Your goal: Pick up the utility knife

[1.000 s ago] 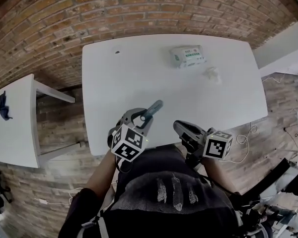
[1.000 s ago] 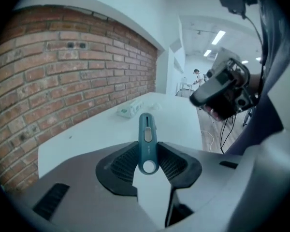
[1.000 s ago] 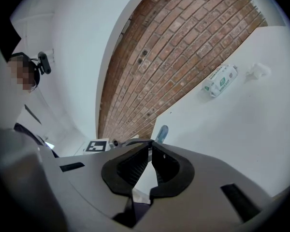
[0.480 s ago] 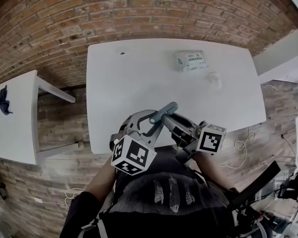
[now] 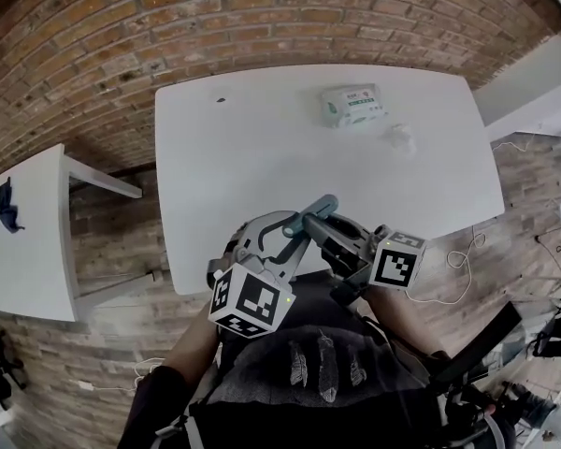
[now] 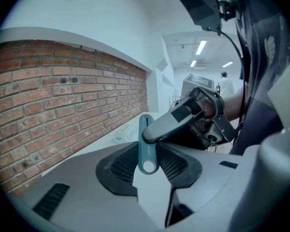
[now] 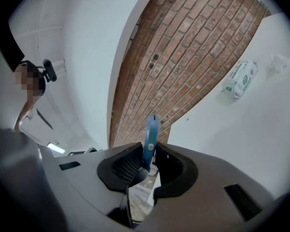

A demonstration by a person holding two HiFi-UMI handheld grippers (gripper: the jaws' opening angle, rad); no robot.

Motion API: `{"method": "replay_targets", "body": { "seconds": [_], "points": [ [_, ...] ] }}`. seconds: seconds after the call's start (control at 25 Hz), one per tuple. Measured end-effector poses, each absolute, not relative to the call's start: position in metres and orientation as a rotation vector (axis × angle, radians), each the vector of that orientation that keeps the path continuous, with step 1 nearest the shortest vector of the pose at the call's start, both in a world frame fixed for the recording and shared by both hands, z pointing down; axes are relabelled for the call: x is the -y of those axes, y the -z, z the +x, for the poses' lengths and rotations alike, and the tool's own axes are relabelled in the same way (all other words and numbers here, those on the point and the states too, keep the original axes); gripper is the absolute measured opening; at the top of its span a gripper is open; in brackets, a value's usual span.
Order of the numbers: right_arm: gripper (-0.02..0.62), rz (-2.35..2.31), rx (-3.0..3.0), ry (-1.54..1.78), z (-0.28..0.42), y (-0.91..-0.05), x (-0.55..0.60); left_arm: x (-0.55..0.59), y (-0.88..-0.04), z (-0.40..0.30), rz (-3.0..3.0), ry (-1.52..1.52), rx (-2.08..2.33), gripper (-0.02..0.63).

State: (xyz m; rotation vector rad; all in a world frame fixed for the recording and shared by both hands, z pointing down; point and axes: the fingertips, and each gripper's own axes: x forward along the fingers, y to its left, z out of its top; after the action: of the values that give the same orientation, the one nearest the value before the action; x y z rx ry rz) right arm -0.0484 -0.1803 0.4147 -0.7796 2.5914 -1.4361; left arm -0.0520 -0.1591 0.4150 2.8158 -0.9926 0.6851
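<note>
**Knife held between two grippers above the table's near edge**

The left gripper is clamped on the knife — a slim teal handle with a round hole at its near end. Its two pads press on the handle's narrow edges, and the broad face is turned toward that gripper's camera. The knife is clear of the table, in the air over the near edge, and it slants up and away from the person. The right gripper comes in from the person's right and meets the knife's far half; in the left gripper view it lies across the handle. Its jaws have just been closing, with the knife between them. In the right gripper view the knife stands edge-on in the gap, and both pads lie against its flat sides, so this gripper too grips it. The two grippers are just beside each other at the tips.

Far side of the table: a white-and-green pack, and near it a crumpled tissue — both well apart from the grippers. Brick surrounds the table.
</note>
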Motion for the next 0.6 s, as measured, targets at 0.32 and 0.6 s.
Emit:
{"method": "replay_targets", "body": {
  "seconds": [0.32, 0.6],
  "points": [
    [0.083, -0.771, -2.543, 1.441, -0.035, -0.410, 0.184, 0.160, -0.410, -0.041, 2.849, -0.674, 0.969, 0.123],
    [0.083, -0.788, -2.518, 1.458, -0.026, -0.411, 0.188, 0.160, -0.413, -0.038, 2.830, -0.623, 0.928, 0.123]
  ]
}}
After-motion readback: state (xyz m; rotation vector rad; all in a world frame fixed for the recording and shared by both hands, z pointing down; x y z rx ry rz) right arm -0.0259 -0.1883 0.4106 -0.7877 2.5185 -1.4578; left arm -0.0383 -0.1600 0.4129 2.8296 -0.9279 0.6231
